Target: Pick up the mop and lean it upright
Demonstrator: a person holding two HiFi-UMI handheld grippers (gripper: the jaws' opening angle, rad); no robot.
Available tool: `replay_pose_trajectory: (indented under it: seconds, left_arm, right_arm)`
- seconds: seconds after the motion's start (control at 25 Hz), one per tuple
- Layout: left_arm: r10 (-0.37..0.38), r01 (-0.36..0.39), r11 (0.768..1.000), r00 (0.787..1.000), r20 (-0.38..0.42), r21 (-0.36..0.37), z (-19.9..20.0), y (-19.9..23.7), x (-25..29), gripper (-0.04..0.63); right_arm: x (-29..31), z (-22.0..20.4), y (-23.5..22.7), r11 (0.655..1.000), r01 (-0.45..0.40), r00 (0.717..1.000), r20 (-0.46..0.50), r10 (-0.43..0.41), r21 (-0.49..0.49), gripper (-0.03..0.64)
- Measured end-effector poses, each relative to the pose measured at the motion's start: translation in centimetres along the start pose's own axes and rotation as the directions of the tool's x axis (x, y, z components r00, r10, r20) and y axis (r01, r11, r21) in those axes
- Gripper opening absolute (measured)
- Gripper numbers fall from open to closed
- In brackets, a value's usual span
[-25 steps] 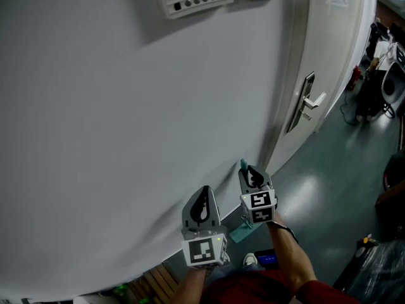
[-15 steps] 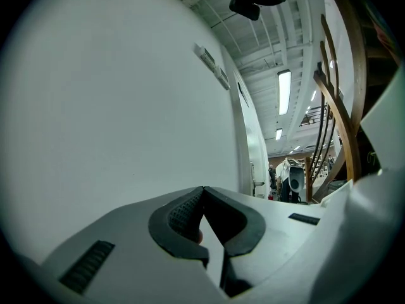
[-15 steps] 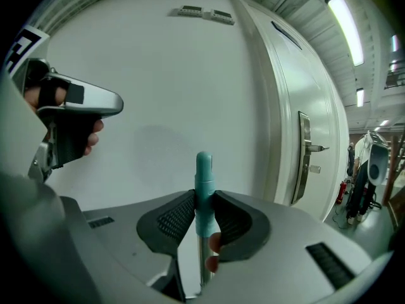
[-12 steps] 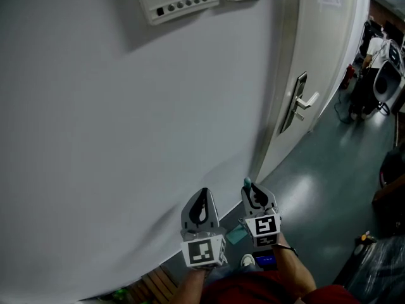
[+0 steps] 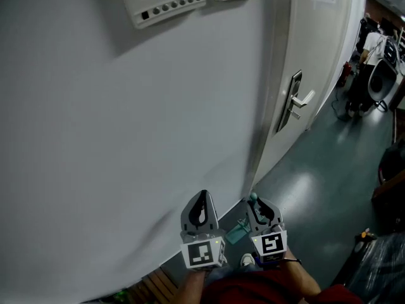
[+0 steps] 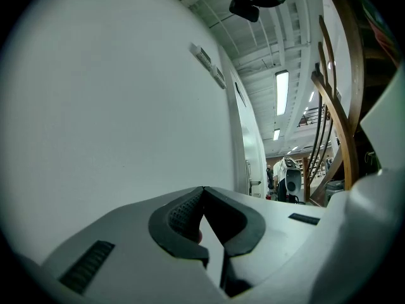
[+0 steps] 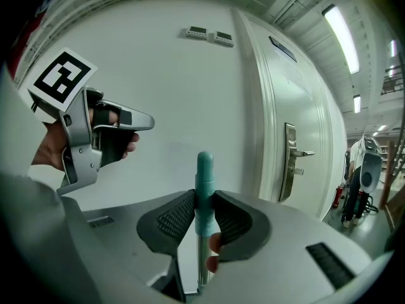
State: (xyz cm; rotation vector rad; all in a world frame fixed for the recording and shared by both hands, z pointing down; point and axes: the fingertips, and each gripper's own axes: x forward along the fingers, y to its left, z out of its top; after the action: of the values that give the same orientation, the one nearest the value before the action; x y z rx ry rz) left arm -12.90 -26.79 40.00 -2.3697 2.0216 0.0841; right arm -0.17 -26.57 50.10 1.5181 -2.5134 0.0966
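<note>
Teal mop handle (image 7: 204,170) clamped upright in right gripper (image 7: 202,201); left gripper (image 6: 202,194) alongside, closed.

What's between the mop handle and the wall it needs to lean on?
Nothing visible. The right gripper is clamped on the mop handle, with bare wall straight ahead. The left gripper sits shut to its left, outside the path.

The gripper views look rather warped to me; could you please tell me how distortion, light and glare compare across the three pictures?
Left gripper view: strong fisheye, black corners, the ceiling light blown out. Right gripper view: same fisheye rim, but the mop handle between the jaws is sharp. Head view: milder bowing of the door frame, a soft glare patch on the floor.
</note>
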Motion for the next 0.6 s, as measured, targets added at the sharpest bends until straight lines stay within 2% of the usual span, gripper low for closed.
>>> replay_pose_trajectory:
  seconds: [0.6]
  left_arm:
    - [-0.006,0.006,1.000,1.000,-0.007,0.002,-0.3,-0.1,-0.3,0.014]
  right_arm:
    - [-0.6,-0.5,-0.2,1.000,0.019,0.999,0.032,-0.018,-0.021,0.107]
